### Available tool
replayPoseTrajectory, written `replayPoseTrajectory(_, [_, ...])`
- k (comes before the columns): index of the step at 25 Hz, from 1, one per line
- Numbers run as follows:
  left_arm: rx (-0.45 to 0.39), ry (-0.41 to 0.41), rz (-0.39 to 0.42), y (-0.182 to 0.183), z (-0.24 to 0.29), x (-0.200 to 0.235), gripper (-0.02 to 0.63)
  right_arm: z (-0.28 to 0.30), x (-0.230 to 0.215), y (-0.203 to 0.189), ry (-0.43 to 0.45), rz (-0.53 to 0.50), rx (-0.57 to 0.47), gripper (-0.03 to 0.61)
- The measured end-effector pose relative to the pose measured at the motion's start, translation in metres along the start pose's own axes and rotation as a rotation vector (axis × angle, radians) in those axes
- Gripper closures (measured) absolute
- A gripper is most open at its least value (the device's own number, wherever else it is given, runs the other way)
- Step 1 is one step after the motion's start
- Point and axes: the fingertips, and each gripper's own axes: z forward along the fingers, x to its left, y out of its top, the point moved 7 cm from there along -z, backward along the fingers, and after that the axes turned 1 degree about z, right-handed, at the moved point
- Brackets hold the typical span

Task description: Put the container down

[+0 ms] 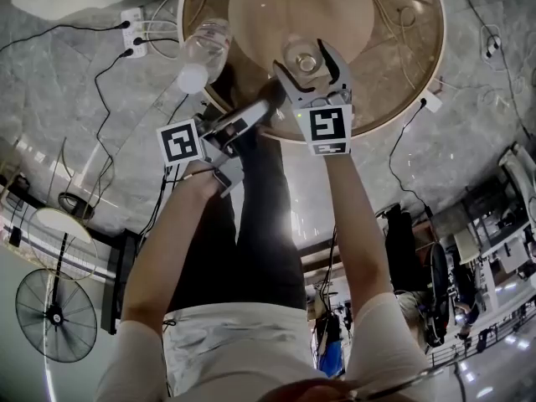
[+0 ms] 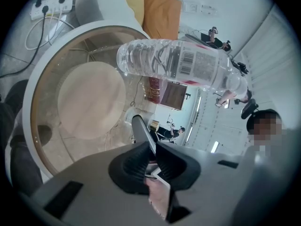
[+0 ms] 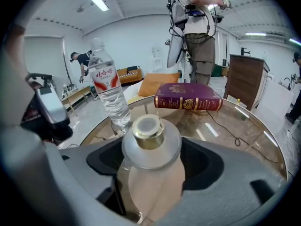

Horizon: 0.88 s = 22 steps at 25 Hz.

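Observation:
A clear glass container (image 1: 303, 57) with a gold cap stands on the round glass table (image 1: 402, 99). My right gripper (image 1: 308, 61) reaches over the table's near edge with its jaws on either side of the container (image 3: 150, 140). The right gripper (image 3: 153, 161) is open, with a dark gap showing beside the lid. My left gripper (image 1: 272, 99) hangs at the table's near rim, left of the right one. In its own view the left gripper (image 2: 153, 157) is shut with nothing held. A plastic water bottle (image 1: 203, 53) stands upright on the table's left side.
A dark red book (image 3: 188, 101) lies on the far part of the table beyond the container. The water bottle (image 3: 107, 86) stands left of it. A power strip (image 1: 134, 32) with cables lies on the floor. A fan (image 1: 54, 312) stands nearby. A person (image 3: 195, 32) stands behind the table.

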Motion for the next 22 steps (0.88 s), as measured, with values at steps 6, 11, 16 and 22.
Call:
replayPoseTrajectory(6, [-0.01, -0.009, 0.021, -0.011, -0.002, -0.02, 0.571, -0.021, 0.003, 0.014, 0.007, 0.0, 0.008, 0.209])
replayPoseTrajectory(11, [-0.024, -0.021, 0.03, -0.026, -0.011, -0.05, 0.571, -0.057, 0.004, 0.039, 0.018, 0.01, -0.012, 0.201])
replayPoseTrajectory(16, [-0.043, -0.06, 0.059, -0.044, -0.021, -0.09, 0.571, -0.097, 0.01, 0.069, 0.047, -0.004, -0.052, 0.14])
replayPoseTrajectory(22, [-0.05, -0.118, 0.117, -0.076, -0.03, -0.164, 0.571, -0.165, 0.023, 0.114, 0.036, -0.017, -0.075, 0.138])
